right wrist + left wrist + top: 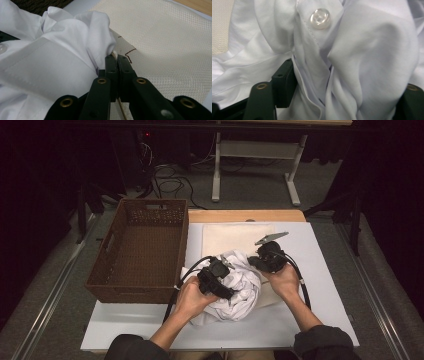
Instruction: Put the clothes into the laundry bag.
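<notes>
White shirt bunched between my two grippers

My left gripper [216, 279] has its jaws apart, buried in the white shirt [240, 287], a soft, smooth, crumpled heap with a pearly round button [320, 18] on its stitched placket; balled up, it shows no clear long axis. My right gripper [116, 60] is closed on a thin edge just right of the shirt. Beyond the shirt lies a cream mesh mat [235, 236]; left of it, a brown wicker basket [115, 270] on the bench [320, 270].

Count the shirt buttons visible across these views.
1 clear: a white button on the shirt placket above the left gripper. Another may peek at the right gripper view's left edge; folds could hide more.
</notes>
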### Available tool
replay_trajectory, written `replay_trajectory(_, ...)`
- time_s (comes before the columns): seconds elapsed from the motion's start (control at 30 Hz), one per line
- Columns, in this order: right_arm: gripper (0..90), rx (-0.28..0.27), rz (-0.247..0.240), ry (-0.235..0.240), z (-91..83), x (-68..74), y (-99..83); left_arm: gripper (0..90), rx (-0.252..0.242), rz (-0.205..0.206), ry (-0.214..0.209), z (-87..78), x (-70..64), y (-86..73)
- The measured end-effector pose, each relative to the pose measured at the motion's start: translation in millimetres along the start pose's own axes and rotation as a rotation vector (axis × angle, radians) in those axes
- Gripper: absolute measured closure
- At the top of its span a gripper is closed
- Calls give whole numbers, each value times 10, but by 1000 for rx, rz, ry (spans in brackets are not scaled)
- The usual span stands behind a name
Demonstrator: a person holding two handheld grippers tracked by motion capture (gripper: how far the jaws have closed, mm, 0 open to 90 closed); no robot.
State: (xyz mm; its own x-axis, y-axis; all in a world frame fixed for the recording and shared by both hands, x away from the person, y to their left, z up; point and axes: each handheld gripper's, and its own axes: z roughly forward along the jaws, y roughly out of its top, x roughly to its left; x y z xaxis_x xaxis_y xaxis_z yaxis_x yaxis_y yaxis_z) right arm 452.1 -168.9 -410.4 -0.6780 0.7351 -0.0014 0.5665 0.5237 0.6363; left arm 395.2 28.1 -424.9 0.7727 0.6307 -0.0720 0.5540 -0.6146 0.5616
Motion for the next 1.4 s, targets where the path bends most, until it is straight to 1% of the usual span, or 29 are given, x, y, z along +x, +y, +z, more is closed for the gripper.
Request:
replay_trajectory(0.2, 892, -1, 1, 2, -5, -1, 1, 255, -8, 3, -29, -68, -2, -1)
replay_trajectory(0.3, 892, 2, 2, 1, -6, -3, -4, 251, -39, 0, -34, -109, -3, -9)
replay_trajectory(0.33, 892, 3, 3, 0, -7, 2, -2, 276, -67, 3, -28, -132, -3, -16)
replay_trajectory(0.37, 892, 4, -1, 0, -5, 0, -1, 318, -133, 13, -25, -171, -15, -22)
replay_trajectory(0.4, 892, 4, -1, 0, -5, 0, -1, 382, -133, 13, -25, -171, -15, -22)
replay_trajectory(0.43, 892, 10, -3, -4, -7, 1, 3, 382, -160, 19, -37, -182, -23, -20)
replay_trajectory(0.47, 893, 4, -7, -6, -4, 5, 6, 470, -171, 25, -54, -174, -31, -16)
replay_trajectory(0.5, 892, 4, -6, -7, -6, 10, 10, 521, -180, 31, -57, -157, -39, -13)
replay_trajectory(0.53, 893, -1, -5, -10, -7, 3, 12, 644, -185, 33, -63, -135, -43, -11)
replay_trajectory(0.57, 893, -1, -5, -10, -7, 3, 12, 644, -184, 37, -71, -116, -40, -8)
replay_trajectory(0.6, 893, -2, 1, -9, -14, -3, 10, 713, -179, 37, -78, -92, -42, -4)
replay_trajectory(0.67, 893, -6, -5, -11, -26, 1, 12, 744, -162, 47, -83, -40, -67, 11)
replay_trajectory(0.73, 894, -8, -4, -6, -35, 4, 14, 756, -139, 65, -76, 61, -99, 48)
replay_trajectory(0.8, 894, -33, 4, 17, -57, 17, 36, 772, -91, 85, -46, 205, -124, 111)
replay_trajectory(0.83, 894, -48, 9, 29, -81, 37, 54, 775, -84, 84, -40, 242, -123, 130)
replay_trajectory(0.9, 895, -67, 2, 35, -126, 86, 83, 778, -83, 51, -48, 293, -74, 172)
replay_trajectory(0.93, 894, -65, -30, 35, -166, 140, 98, 779, -88, 29, -54, 307, -40, 182)
replay_trajectory(0.97, 895, -63, -42, 34, -175, 155, 99, 778, -92, 8, -51, 318, -6, 186)
replay_trajectory(1.0, 895, -63, -42, 34, -175, 155, 99, 778, -95, -3, -36, 322, 16, 187)
replay_trajectory(1.03, 895, -58, -41, 34, -182, 161, 93, 775, -113, -17, 8, 332, 53, 186)
replay_trajectory(1.07, 895, -52, -40, 38, -182, 161, 80, 768, -119, -26, 20, 335, 75, 187)
replay_trajectory(1.1, 894, -45, -51, 34, -160, 154, 62, 747, -132, -60, 23, 343, 121, 193)
replay_trajectory(1.17, 894, -37, -41, 35, -153, 163, 51, 719, -135, -74, 23, 342, 135, 198)
replay_trajectory(1.2, 894, -40, -45, 38, -135, 151, 27, 620, -132, -79, 23, 335, 132, 196)
replay_trajectory(1.23, 894, -37, -38, 37, -139, 146, 21, 570, -127, -68, 19, 316, 138, 190)
replay_trajectory(1.27, 894, -37, -38, 37, -139, 146, 21, 570, -123, -66, 14, 288, 137, 181)
replay_trajectory(1.33, 893, -41, -41, 37, -140, 129, 11, 485, -121, -59, 15, 208, 137, 163)
replay_trajectory(1.37, 893, -38, -26, 36, -143, 130, 9, 414, -124, -58, 21, 164, 129, 152)
replay_trajectory(1.4, 893, -39, -27, 36, -144, 130, 9, 401, -125, -56, 21, 130, 119, 143)
